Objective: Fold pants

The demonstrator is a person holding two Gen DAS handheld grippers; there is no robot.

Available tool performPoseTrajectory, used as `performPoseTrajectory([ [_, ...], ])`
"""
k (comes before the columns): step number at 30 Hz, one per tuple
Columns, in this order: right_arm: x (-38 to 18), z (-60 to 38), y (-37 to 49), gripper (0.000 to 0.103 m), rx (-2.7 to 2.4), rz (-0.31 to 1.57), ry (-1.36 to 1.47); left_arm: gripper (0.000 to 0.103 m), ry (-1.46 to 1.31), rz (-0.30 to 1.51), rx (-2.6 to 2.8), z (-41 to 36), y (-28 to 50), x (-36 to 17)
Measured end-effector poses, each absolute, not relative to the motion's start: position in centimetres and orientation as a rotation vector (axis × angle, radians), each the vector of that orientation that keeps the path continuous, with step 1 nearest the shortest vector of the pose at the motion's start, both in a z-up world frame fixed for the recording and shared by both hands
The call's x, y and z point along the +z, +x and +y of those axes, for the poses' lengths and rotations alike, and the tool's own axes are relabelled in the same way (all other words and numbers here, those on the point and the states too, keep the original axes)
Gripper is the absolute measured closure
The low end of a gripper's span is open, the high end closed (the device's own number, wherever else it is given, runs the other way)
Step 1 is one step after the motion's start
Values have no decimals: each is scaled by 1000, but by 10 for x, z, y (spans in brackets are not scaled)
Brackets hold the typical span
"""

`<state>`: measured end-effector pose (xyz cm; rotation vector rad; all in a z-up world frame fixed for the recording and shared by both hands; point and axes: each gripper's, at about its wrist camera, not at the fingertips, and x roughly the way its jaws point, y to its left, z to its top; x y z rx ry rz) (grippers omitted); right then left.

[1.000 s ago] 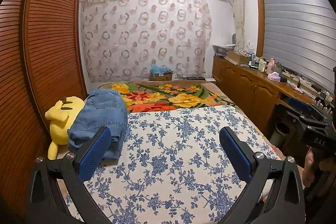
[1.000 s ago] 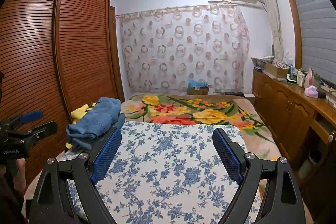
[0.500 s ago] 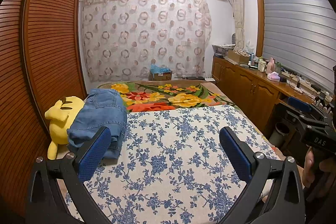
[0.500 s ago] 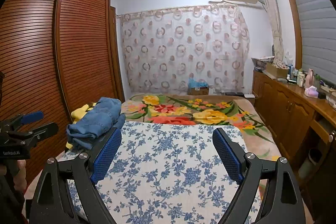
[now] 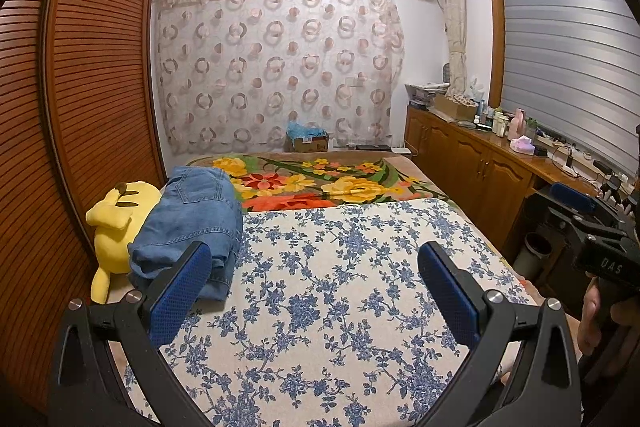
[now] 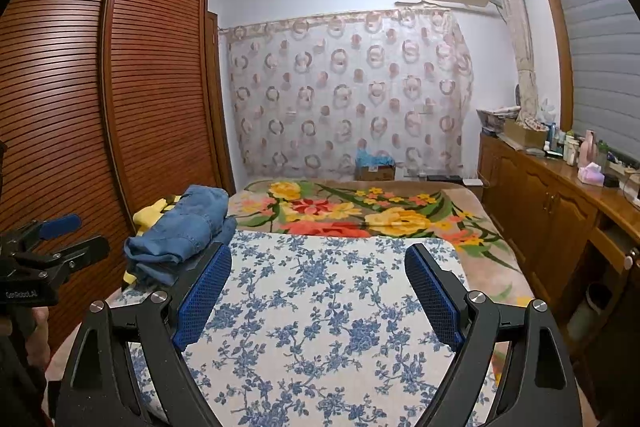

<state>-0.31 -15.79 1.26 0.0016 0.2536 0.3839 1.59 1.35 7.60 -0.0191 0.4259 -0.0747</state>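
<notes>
No change across the last 1 s: both views match the earlier frames, jeans and tools in the same places. You're holding position, so the task isn't advancing right now.

Your left gripper point(image 5: 314, 281) has its blue-padded jaws spread wide, nothing between them. Your right gripper point(image 6: 318, 285) is the same: wide apart, empty. Both hang above the blue-floral white bedsheet point(image 5: 340, 291), touching nothing.

The folded blue denim jeans point(image 5: 192, 223) sit at about 10 o'clock in the left wrist view, at the sheet's left edge, leaning on the yellow plush toy point(image 5: 114, 223) beside the slatted brown wooden wardrobe point(image 5: 80, 87). In the right wrist view they sit point(image 6: 184, 227) at about 10 o'clock too.

Orientation: the bundle's long axis runs from near-left to far-right, roughly 7 to 1 o'clock. The stacked fold edges face you at the near end; a back pocket panel shows on top toward the far end.

Judgement: the jeans look already folded into a compact stack and set aside, so the fold is likely done, or you're about to pull them back for another pass.
</notes>
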Motion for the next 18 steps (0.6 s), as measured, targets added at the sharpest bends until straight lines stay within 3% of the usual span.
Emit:
performPoseTrajectory([
  [18, 13, -158, -4, 13, 387, 248, 5, 0, -19, 426, -75, 13, 16, 77],
])
